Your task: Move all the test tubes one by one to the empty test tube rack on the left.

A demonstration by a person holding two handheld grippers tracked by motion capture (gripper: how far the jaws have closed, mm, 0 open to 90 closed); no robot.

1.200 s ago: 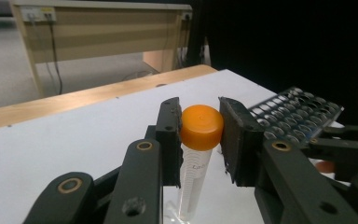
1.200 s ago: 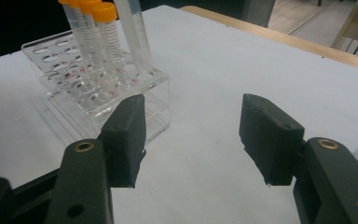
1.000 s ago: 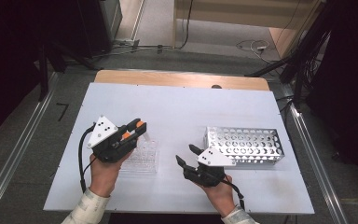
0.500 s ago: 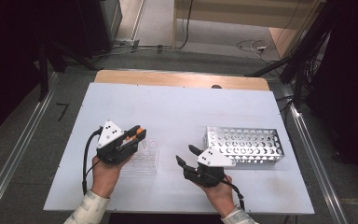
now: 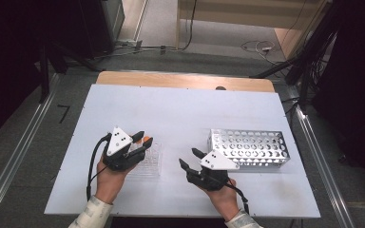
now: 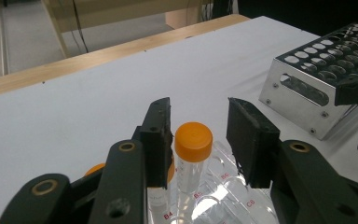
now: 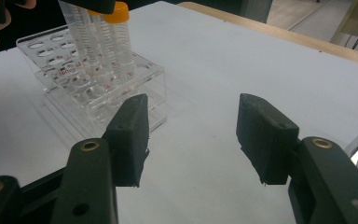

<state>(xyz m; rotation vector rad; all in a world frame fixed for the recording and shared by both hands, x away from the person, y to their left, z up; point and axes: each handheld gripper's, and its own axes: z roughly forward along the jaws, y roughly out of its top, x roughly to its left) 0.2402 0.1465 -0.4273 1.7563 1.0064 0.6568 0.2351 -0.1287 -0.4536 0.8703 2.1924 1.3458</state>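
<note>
The left gripper hangs over a clear acrylic tube rack on the white table. Its jaws have just been opening and now stand a little apart around a clear plastic tube with an orange screw cap, which sits upright in a rack hole directly between them. The cap lies close to the near jaw on the left of the left gripper view, with a visible gap to the other jaw, so the pads are not pressing on it. A second orange cap peeks out behind the left jaw, outside the gap.

Further right, the right gripper rests low over bare table, well apart from the clear rack. Its jaws are about half open with nothing between them. In the right gripper view, the rack with its orange-capped tubes stands beyond the left jaw, ahead and off to that side.

Just beyond the right gripper's body sits a perforated shiny metal rack, lying behind and to the right of its jaws.
</note>
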